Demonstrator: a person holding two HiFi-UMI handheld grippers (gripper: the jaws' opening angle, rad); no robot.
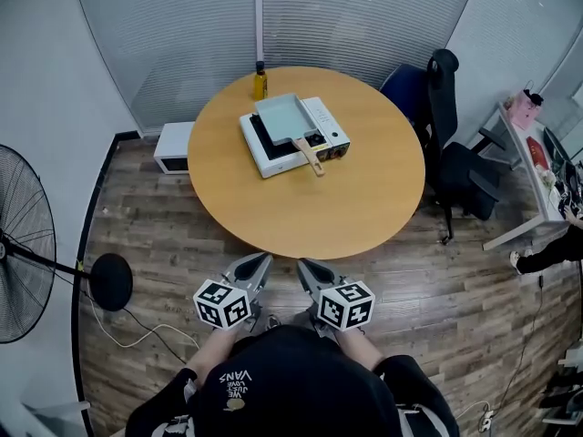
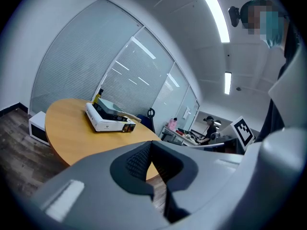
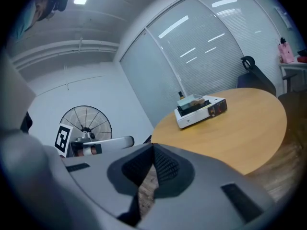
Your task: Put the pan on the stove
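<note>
Square pan (image 1: 284,116) rests on the stove (image 1: 328,119); bottle (image 1: 260,82) stands just behind.

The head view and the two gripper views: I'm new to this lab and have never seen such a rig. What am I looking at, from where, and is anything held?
A person holds a two-jaw gripper in each hand. The head view looks down from a camera on the person's head. In it the left gripper and right gripper point toward a round table. Each gripper view comes from a camera riding on that gripper, looking along its own jaws. On the table lies a white stove with a grey pan on it, and a bottle stands behind. Both grippers are shut and empty.
</note>
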